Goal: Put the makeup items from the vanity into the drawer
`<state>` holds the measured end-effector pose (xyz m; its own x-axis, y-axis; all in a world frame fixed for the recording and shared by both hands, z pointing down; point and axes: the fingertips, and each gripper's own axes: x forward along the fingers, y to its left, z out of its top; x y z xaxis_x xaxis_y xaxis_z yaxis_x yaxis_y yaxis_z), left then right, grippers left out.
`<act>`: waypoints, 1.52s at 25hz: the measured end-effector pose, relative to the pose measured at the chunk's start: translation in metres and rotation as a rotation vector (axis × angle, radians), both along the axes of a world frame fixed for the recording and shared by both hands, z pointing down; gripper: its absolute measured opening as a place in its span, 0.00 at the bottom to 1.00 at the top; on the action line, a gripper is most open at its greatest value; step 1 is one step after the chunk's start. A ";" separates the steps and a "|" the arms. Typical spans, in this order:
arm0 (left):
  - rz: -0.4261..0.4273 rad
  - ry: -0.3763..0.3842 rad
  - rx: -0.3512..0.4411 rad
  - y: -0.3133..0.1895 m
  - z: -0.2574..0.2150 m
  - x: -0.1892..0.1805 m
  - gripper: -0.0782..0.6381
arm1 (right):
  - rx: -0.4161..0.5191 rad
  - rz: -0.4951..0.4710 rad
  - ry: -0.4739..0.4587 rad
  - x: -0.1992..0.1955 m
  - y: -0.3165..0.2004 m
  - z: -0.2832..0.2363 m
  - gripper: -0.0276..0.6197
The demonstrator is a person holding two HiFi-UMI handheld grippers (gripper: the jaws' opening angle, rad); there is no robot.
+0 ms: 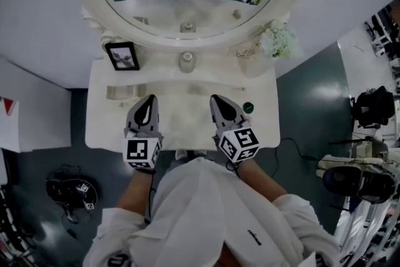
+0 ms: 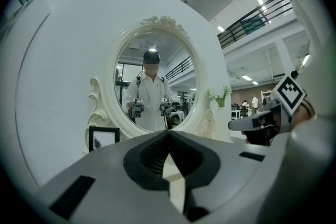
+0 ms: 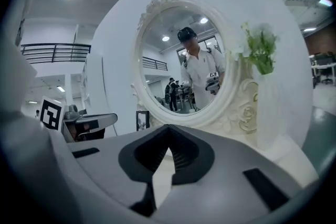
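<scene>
- Person (image 1: pixel 206 209): white shirt, at the lower edge of the head view, with a gripper in each hand; both are held over the near half of the tabletop (image 1: pixel 100 131).
- Left gripper (image 1: pixel 149 99): jaws pressed together at the tips with nothing between them, pointing toward the mirror.
- Right gripper (image 1: pixel 216 99): jaws likewise pressed together and empty, level with the left gripper and apart from it.
- Dark round item (image 1: pixel 248 107): lies on the tabletop just right of the right gripper, untouched.
- Pale box (image 1: pixel 122 92): on the left of the tabletop, just beyond the left gripper; its contents cannot be made out.
- Jar (image 1: pixel 187 61): stands at the back centre, at the foot of the mirror.
- Frame (image 1: pixel 122 55): upright at the back left, beside the mirror's base.
- Flowers (image 1: pixel 276 40): white, at the back right.
- Mirror (image 1: pixel 187 6): oval with an ornate white rim, reflecting the person and both grippers.
</scene>
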<state>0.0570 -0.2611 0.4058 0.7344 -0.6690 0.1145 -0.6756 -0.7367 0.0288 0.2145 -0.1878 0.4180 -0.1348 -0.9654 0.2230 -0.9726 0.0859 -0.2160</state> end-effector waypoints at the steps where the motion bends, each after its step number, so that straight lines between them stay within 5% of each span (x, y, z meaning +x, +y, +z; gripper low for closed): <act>1: 0.007 0.006 0.005 0.002 -0.005 0.005 0.15 | 0.005 0.021 -0.001 0.009 0.006 -0.004 0.07; 16: 0.030 0.053 0.084 0.018 -0.048 0.016 0.15 | 0.089 0.232 0.087 0.102 0.093 -0.054 0.07; 38: 0.041 0.051 0.092 0.027 -0.053 0.014 0.15 | 0.099 0.217 0.100 0.097 0.096 -0.061 0.07</act>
<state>0.0705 -0.2341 0.3529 0.7649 -0.6440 0.0153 -0.6440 -0.7650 -0.0067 0.3117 -0.0914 0.3573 0.0961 -0.9872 0.1276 -0.9867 -0.1114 -0.1185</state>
